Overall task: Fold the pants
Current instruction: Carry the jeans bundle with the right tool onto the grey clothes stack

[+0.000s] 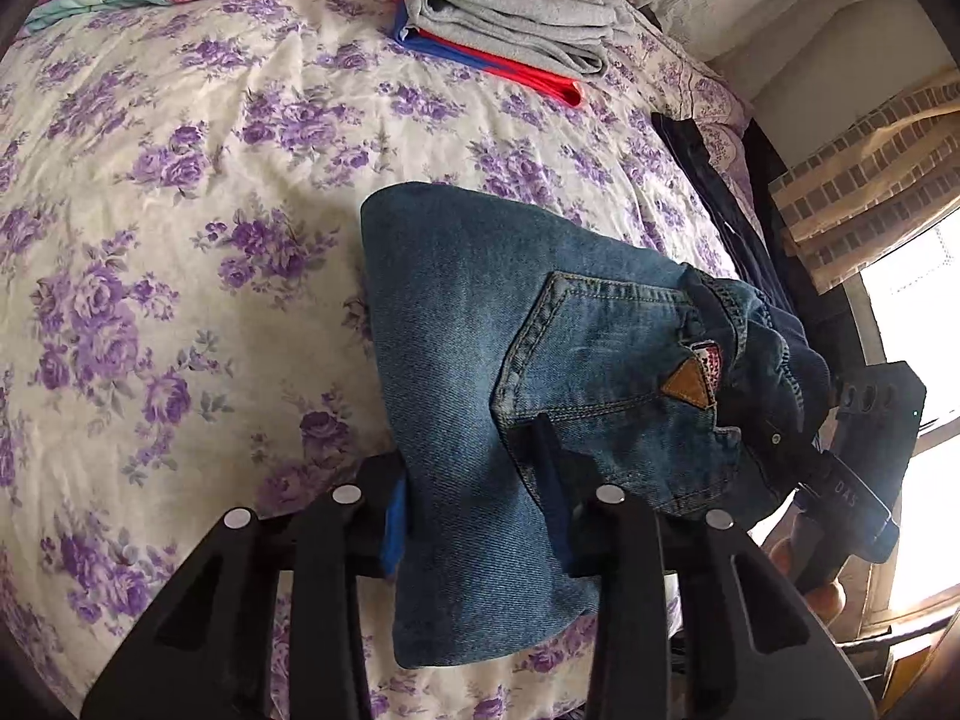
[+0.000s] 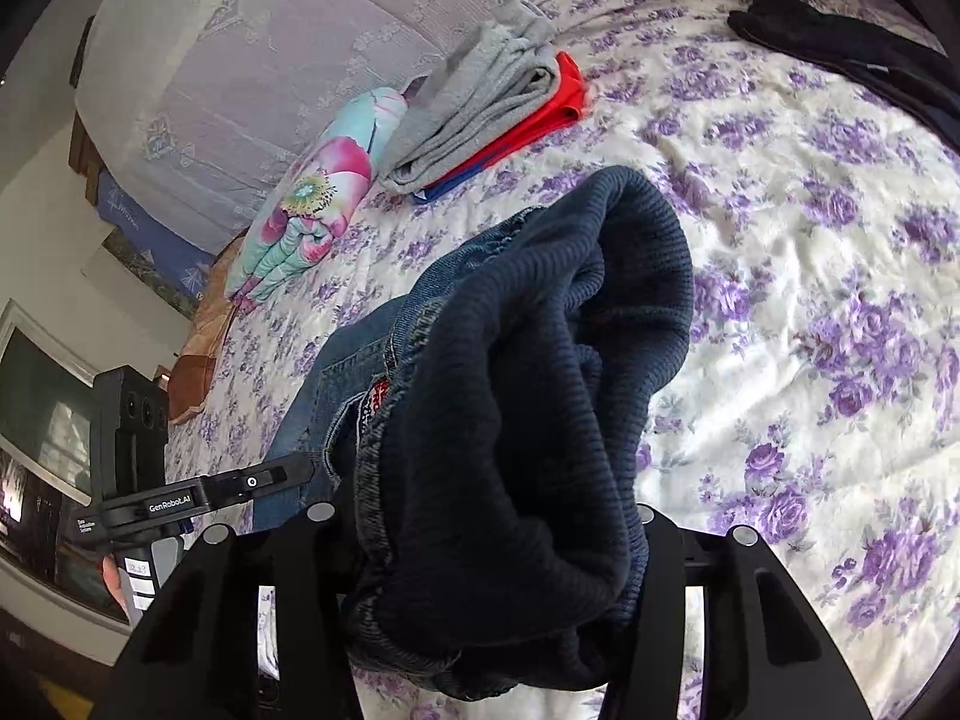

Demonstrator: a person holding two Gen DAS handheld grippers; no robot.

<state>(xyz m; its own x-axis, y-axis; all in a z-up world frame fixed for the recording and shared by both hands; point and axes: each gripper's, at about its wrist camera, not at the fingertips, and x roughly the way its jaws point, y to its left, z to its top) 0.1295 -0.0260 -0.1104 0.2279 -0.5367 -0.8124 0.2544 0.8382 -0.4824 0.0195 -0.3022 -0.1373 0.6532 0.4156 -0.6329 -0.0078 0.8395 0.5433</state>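
Left tool (image 1: 474,516) is clamping the folded denim edge of the jeans (image 1: 480,360), pads pinching the bundle just below the back pocket (image 1: 606,366). Right tool (image 2: 498,546) is gripping the waistband end, dark ribbed lining (image 2: 540,390) bunched thick between its fingers. I'm holding the jeans between both tools, folded, sagging just over the bed (image 1: 180,240); can't tell whether the far fold is touching the floral sheet. Stack of folded clothes (image 1: 510,18) is sitting well apart near the headboard, dark garment (image 2: 840,42) lying off to the side.

Risks: the right grip is catching a thick wad, so layers are likely slipping unevenly and the fold opening. The left pinch is near the edge; denim weight could be pulling it free. Uneven tool motion would be skewing the fold.
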